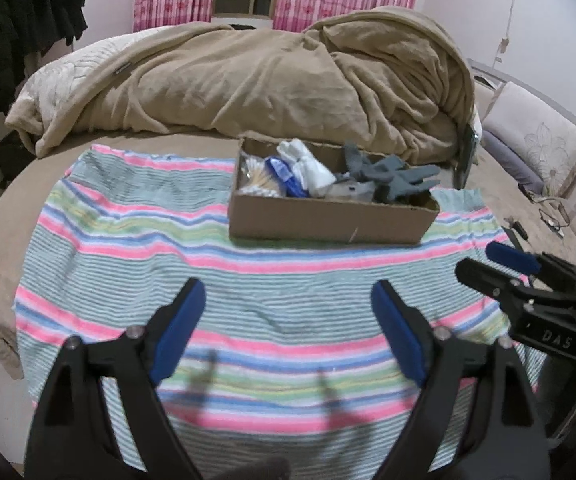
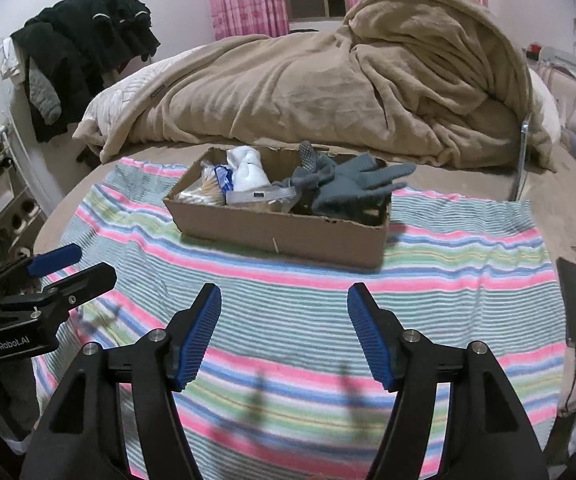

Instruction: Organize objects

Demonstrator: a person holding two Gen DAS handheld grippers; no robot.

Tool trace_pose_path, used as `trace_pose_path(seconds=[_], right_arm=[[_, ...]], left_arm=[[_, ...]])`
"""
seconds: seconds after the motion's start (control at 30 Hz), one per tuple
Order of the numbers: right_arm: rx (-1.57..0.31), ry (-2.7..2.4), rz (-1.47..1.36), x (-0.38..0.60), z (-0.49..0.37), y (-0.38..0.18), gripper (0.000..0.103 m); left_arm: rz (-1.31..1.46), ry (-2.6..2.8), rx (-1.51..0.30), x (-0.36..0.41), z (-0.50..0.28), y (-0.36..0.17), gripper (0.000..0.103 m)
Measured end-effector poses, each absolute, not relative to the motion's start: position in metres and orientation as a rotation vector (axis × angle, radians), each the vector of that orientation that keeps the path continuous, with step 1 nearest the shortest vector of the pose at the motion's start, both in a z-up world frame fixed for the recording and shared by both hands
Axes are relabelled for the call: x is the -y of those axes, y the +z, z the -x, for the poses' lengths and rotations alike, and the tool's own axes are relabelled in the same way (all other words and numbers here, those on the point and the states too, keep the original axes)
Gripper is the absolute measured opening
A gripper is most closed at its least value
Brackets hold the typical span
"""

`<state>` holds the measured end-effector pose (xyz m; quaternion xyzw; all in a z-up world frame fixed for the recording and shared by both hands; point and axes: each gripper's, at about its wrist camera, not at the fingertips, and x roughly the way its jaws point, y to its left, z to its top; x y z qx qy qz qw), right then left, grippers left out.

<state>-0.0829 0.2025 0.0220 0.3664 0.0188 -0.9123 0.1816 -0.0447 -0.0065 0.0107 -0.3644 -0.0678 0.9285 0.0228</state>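
Note:
A brown cardboard box (image 1: 328, 220) (image 2: 279, 232) stands on a striped towel (image 1: 147, 248) (image 2: 468, 272) on the bed. In it lie grey gloves (image 1: 392, 176) (image 2: 352, 184), a white cloth bundle (image 1: 308, 166) (image 2: 247, 170), a pack of cotton swabs (image 1: 257, 178) (image 2: 203, 194) and a blue packet (image 1: 283, 174) (image 2: 223, 178). My left gripper (image 1: 288, 320) is open and empty above the towel, short of the box; it also shows in the right wrist view (image 2: 69, 266). My right gripper (image 2: 283, 320) is open and empty beside it, seen at the right in the left wrist view (image 1: 488, 262).
A heaped tan blanket (image 1: 267, 76) (image 2: 348, 88) lies behind the box. Dark clothes (image 2: 83, 52) hang at the left. A phone with cable (image 2: 574, 300) lies on the bed right of the towel. Pillows (image 1: 528, 140) are at the far right.

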Motion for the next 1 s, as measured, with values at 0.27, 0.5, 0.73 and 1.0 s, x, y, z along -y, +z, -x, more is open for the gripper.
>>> trace_pose_path(seconds=[0.27, 0.5, 0.73, 1.0], right_arm=[[-0.063, -2.633, -0.978, -0.206, 0.062, 0.026, 0.072], [-0.053, -2.623, -0.999, -0.204, 0.063, 0.019, 0.072], [-0.040, -2.615, -1.012, -0.205, 0.066, 0.016, 0.072], [-0.040, -2.614, -1.019, -0.204, 0.066, 0.013, 0.072]], left_arm=[[1.113, 2.895, 0.241, 0.002, 0.027, 0.003, 0.092], [1.088, 2.918, 0.223, 0.000, 0.023, 0.008, 0.092], [1.075, 2.934, 0.199, -0.002, 0.021, 0.009, 0.095], [1.071, 2.939, 0.186, -0.004, 0.021, 0.009, 0.095]])
